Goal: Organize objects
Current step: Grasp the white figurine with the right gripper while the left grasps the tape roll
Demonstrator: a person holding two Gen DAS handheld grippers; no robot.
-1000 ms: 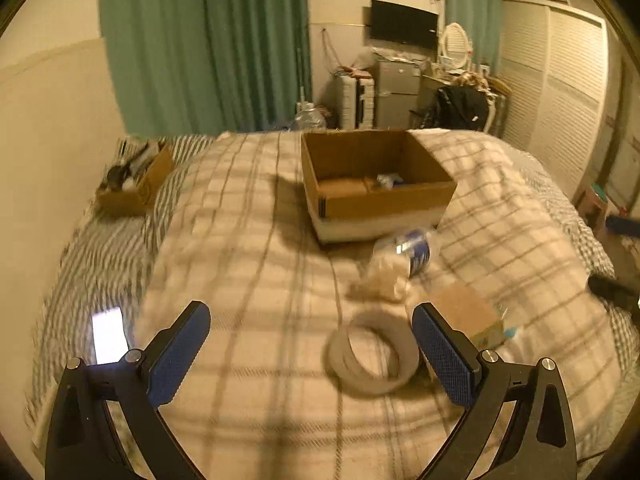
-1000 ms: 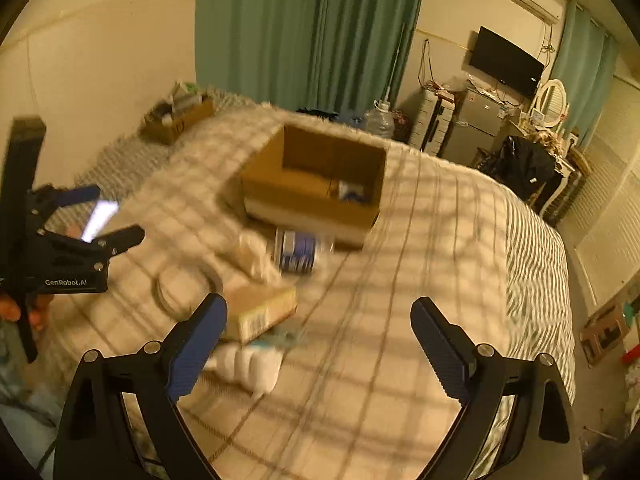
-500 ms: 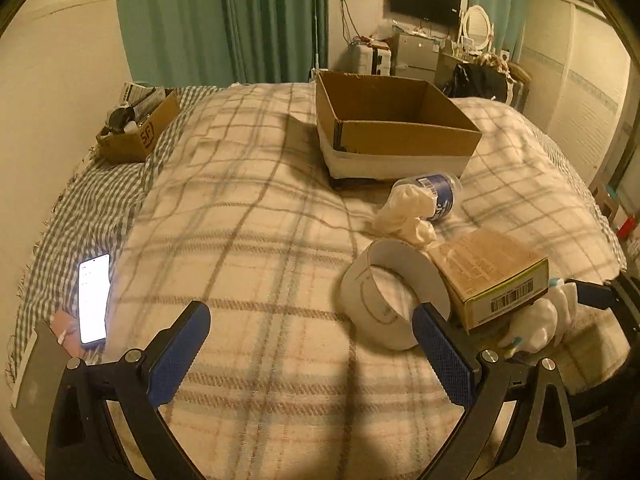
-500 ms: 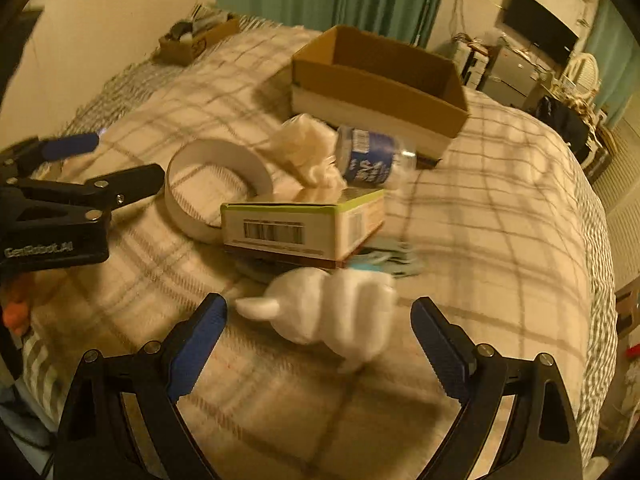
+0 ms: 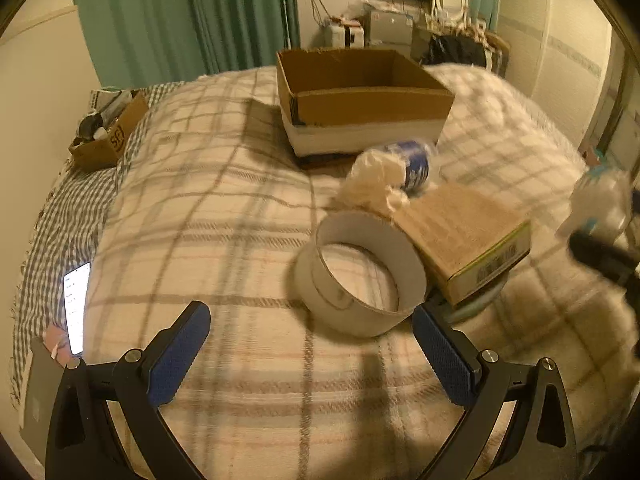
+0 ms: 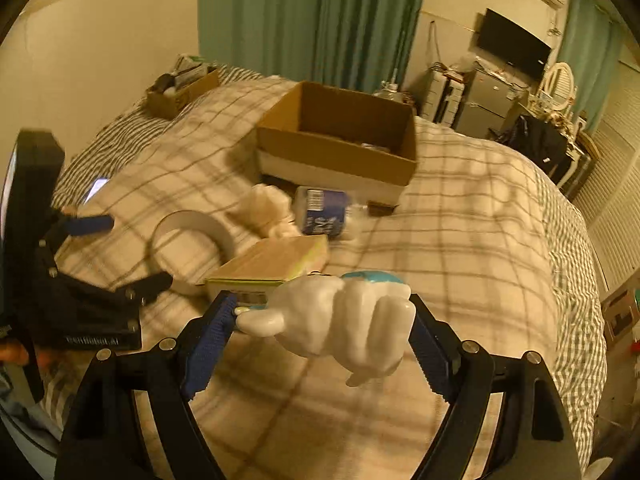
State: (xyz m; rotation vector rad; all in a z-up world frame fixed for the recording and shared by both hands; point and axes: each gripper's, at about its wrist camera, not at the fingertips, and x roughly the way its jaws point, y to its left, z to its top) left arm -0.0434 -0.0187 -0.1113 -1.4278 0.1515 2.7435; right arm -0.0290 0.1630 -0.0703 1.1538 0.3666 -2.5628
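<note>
A white hand-shaped figure (image 6: 340,320) with a teal part at its back sits between the fingers of the right gripper (image 6: 322,334), lifted off the plaid blanket (image 6: 460,240) of the bed. Both blue finger pads press its sides, so the fingers are clamped on it. Just beyond the left finger lies a flat product box (image 6: 272,262), touching the white tape ring (image 6: 192,240) further left. Past these rest a crumpled white wad (image 6: 266,210) and a blue-labelled bottle (image 6: 324,216) on its side, and beyond them stands the open cardboard box (image 6: 340,144).

The left gripper (image 5: 312,344) hovers over the blanket with its fingers wide apart and holding nothing. The tape ring (image 5: 364,272) lies just ahead of them, nearer the right finger, with the product box (image 5: 468,236) leaning against it. The figure (image 5: 600,200) shows blurred at the far right. A lit phone (image 5: 76,304) lies left of the left finger, and a small cardboard box of odds and ends (image 5: 108,132) sits far ahead to the left.
</note>
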